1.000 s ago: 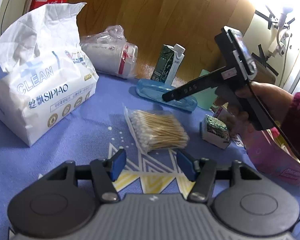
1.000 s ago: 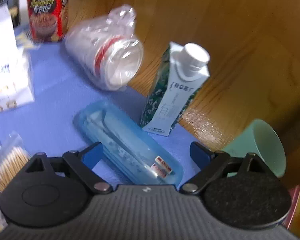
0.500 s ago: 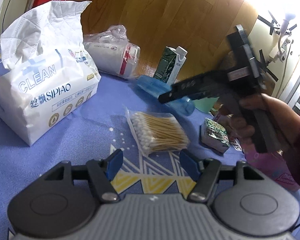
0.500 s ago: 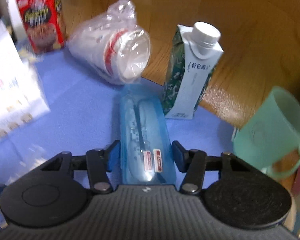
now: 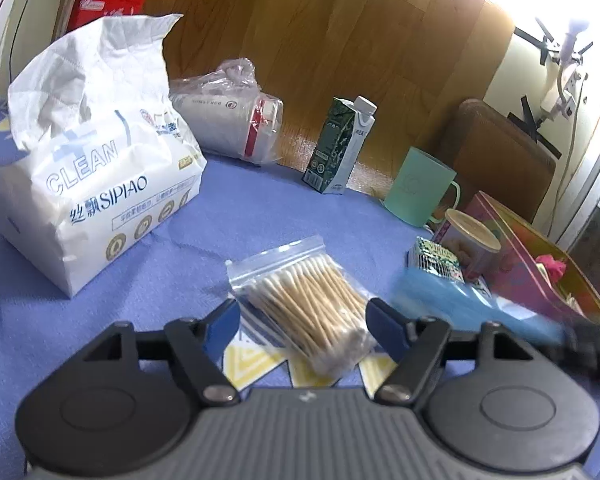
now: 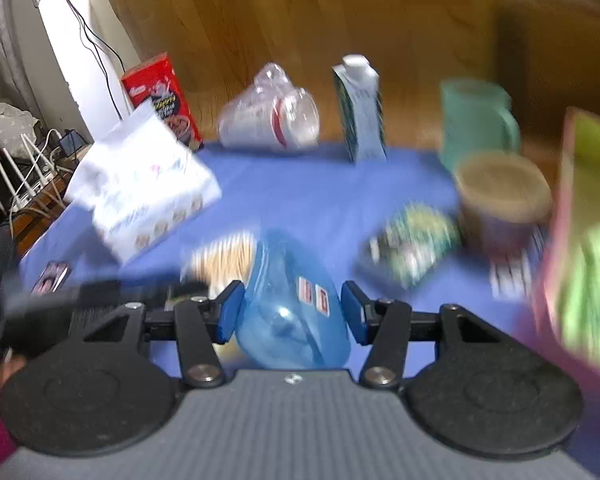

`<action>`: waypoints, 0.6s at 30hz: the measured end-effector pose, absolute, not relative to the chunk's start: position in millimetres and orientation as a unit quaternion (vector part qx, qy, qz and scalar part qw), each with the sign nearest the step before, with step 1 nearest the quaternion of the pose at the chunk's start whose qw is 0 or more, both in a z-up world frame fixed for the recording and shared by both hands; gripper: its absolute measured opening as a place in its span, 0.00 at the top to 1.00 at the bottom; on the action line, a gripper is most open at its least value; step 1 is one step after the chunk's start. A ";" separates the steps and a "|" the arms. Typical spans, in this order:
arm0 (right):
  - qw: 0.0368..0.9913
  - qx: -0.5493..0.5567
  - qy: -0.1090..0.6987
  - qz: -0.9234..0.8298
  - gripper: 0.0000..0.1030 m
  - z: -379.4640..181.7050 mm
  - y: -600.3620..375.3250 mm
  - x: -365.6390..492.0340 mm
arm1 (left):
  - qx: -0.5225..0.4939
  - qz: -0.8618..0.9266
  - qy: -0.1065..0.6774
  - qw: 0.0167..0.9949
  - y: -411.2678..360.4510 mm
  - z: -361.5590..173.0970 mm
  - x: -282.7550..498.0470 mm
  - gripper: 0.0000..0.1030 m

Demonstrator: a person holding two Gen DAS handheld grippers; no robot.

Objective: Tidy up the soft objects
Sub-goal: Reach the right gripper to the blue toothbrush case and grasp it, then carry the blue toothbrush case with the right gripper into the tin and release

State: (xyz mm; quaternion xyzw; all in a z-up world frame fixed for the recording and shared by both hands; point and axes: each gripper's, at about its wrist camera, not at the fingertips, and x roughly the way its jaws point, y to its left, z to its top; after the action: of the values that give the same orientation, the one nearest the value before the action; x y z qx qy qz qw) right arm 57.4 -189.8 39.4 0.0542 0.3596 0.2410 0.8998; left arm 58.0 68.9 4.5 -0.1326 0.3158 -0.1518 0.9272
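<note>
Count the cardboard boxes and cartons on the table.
2 clearly: a red box at the far left behind the tissue pack, and a green-and-white drink carton standing at the far edge. The small green pack could be a third; others may be hidden.

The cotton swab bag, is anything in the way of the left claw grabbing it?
Nothing visible blocks it. The cotton swab bag lies flat on the blue cloth, its near end already between the open fingers of the left gripper, whose jaws have just been opening.

Two low wrist views, both facing tablecloth
</note>
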 end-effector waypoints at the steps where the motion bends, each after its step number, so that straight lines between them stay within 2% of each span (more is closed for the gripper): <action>1: 0.902 0.052 0.358 0.236 0.46 33.5 -194.5 43.2 | -0.127 -0.151 0.316 0.928 66.5 4.8 57.3 0.31; 8: 0.918 -0.003 0.324 0.229 0.44 7.6 -188.4 -21.7 | -0.087 -0.142 0.319 0.933 54.1 8.1 51.4 0.28; 15: 0.923 -0.045 0.299 0.237 0.27 -2.6 -186.9 -40.3 | -0.103 -0.203 0.338 0.913 43.0 16.2 22.5 0.28; 18: 0.922 -0.036 0.302 0.241 0.27 -7.0 -194.5 -43.5 | -0.116 -0.241 0.354 0.896 30.9 21.6 15.1 0.28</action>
State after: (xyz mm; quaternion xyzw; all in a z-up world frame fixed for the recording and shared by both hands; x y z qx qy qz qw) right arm -43.5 -194.5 -7.0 -0.0363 0.3017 0.2413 0.9217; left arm 15.1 30.9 21.6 -0.1163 0.3538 -0.2408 0.8963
